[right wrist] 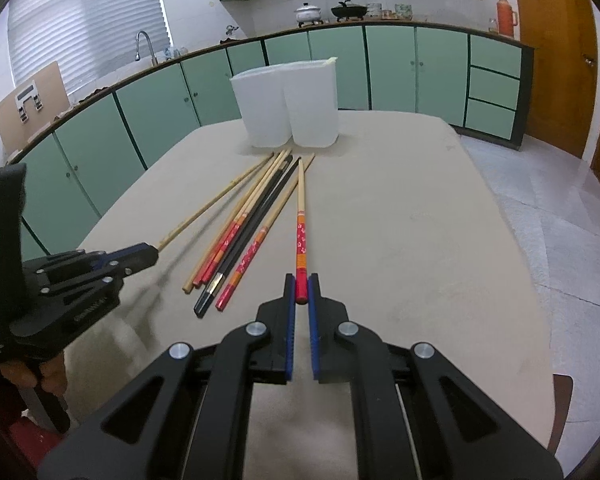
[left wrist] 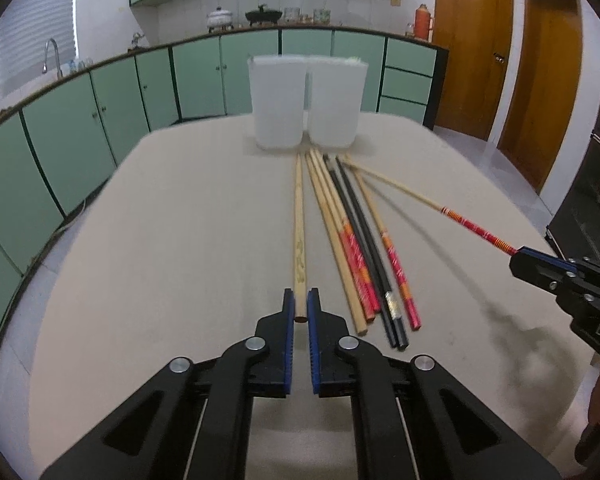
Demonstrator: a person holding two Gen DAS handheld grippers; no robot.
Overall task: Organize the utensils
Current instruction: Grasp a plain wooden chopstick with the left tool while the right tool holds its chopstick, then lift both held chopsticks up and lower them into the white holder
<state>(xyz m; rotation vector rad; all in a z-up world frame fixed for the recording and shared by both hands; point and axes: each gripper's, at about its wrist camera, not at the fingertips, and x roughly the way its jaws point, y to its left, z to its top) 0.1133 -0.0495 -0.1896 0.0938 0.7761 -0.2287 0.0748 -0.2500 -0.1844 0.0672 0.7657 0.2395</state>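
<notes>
Both tongs loaded, one chopstick each. Left tongs (left wrist: 301, 307) pinching the butt end of a plain wooden chopstick (left wrist: 299, 216), blue pads closed on it from either side; right tongs (right wrist: 302, 289) clamped the same way on the red end of a red-patterned chopstick (right wrist: 300, 224). Long axis of each stick running straight out ahead of its tongs, thin tip aimed at the far edge of the table (left wrist: 172, 208), where two white containers (left wrist: 306, 100) stand side by side, touching or nearly so. Left container (left wrist: 278, 102) just left of the plain stick's line, right container (right wrist: 312, 102) just right of the red one's line. Tips well short of the containers and down near the table, seemingly resting on or close to it. Between the two held sticks, a loose bundle of chopsticks (left wrist: 356, 248) flat on the table: wooden, red-handled and a black pair, fanned with butts toward the near edge and tips gathered just before the containers. Neither arm clearly nearer; both about level at the near side. By the look of it, next move turns on tipping each stick from lying to upright, tip lifted over a rim before letting go. Likely snag: low tips catching the container wall.
</notes>
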